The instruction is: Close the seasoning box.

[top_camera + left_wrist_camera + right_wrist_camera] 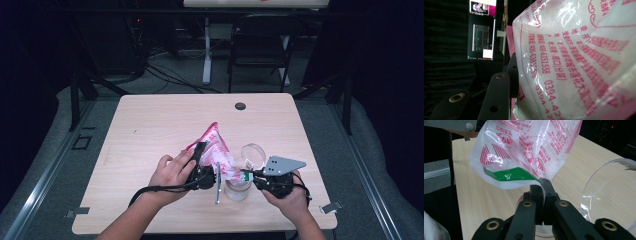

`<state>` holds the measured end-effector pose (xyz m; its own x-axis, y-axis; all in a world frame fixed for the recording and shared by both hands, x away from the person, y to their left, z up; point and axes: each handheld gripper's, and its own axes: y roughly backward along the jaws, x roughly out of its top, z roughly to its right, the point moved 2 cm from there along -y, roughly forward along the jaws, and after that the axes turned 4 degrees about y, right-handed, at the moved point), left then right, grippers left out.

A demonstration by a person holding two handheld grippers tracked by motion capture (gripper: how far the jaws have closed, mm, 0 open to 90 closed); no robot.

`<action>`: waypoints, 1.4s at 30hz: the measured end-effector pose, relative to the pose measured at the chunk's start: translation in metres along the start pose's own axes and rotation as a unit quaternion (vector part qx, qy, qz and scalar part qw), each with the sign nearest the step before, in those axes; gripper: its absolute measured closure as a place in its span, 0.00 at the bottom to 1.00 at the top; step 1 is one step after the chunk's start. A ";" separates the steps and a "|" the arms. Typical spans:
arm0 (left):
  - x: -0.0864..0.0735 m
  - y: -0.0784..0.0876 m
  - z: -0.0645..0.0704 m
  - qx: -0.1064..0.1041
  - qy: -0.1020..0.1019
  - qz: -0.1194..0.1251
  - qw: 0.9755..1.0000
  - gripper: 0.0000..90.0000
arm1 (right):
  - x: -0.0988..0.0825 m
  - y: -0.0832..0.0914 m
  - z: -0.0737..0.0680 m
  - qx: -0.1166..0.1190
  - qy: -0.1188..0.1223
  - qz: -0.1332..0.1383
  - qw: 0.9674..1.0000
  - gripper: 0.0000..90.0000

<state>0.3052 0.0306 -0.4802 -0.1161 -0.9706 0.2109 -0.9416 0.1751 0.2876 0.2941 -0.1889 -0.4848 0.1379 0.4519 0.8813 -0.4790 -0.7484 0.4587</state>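
A clear plastic bag (214,145) with pink print and white grains inside hangs tilted above a clear jar (237,190) near the table's front edge. My left gripper (203,147) is shut on the bag's upper part. In the left gripper view one black finger (497,95) lies against the bag (574,62) and the other is hidden behind it. My right gripper (541,185) is shut on the bag's lower edge (524,176), just above the jar's mouth (522,201). The same gripper (246,174) sits to the right of the jar in the high view.
The jar's clear round lid (253,153) stands up just behind the jar, and it rises close on the right in the right gripper view (609,192). The wooden table (165,120) has a dark round grommet (240,106) at its far edge. A chair (262,45) stands beyond the table.
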 end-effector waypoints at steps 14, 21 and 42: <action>0.000 -0.001 0.002 0.000 -0.004 -0.001 1.000 0.70 | -0.003 -0.004 0.000 0.003 -0.005 -0.003 1.000 1.00; 0.000 -0.001 0.003 -0.001 -0.005 -0.001 1.000 0.71 | -0.004 -0.005 0.000 0.003 -0.006 -0.006 1.000 1.00; -0.002 -0.002 0.004 0.000 -0.008 -0.003 1.000 0.71 | -0.007 -0.009 0.000 0.002 -0.006 -0.012 1.000 1.00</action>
<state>0.3057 0.0311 -0.4848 -0.1157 -0.9742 0.1937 -0.9421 0.1694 0.2896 0.2977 -0.1852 -0.4949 0.1604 0.4639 0.8712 -0.4719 -0.7392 0.4805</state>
